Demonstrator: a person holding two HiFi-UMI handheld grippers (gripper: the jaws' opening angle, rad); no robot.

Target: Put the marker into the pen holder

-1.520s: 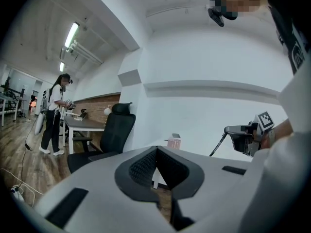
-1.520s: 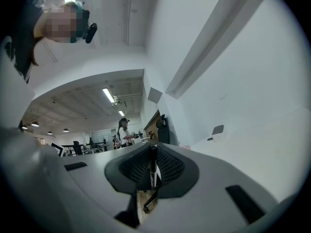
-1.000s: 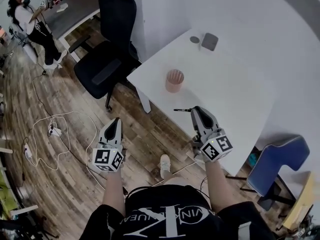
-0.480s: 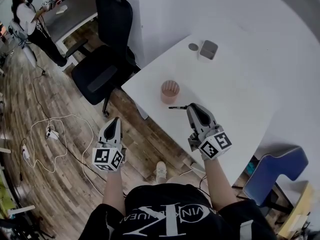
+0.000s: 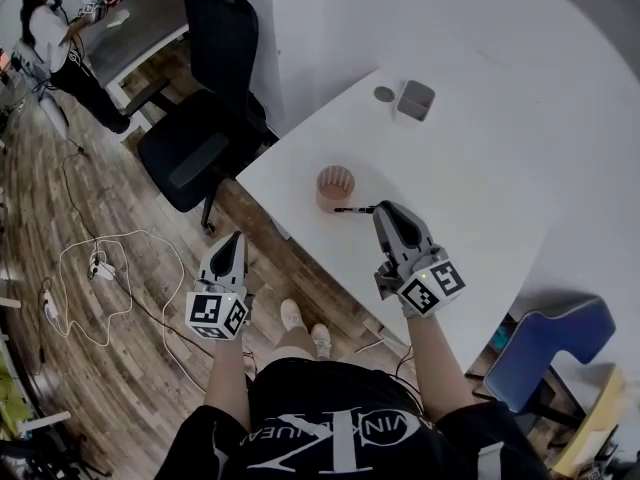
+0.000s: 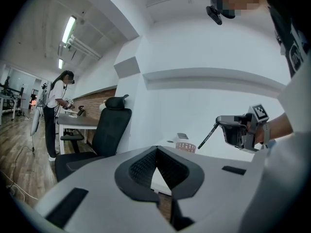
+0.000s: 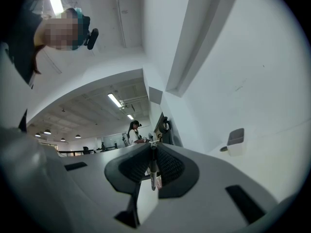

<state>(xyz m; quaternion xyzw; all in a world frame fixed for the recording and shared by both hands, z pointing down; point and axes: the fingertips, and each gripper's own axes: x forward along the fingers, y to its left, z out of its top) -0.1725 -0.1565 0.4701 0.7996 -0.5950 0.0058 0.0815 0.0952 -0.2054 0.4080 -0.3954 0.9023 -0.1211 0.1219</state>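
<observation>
Marker [image 5: 352,209] crosswise in outstretched right gripper [image 5: 385,209]

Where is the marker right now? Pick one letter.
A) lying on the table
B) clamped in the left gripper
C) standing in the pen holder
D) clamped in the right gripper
D: the right gripper has its jaws closed on the marker, which pokes out sideways above the table, beside the pen holder and not in it.

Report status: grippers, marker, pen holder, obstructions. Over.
Right gripper shut on marker, tip just short of pen holder. Left gripper shut, empty. Marker not in yet. Nothing between them; grey box far off.
</observation>
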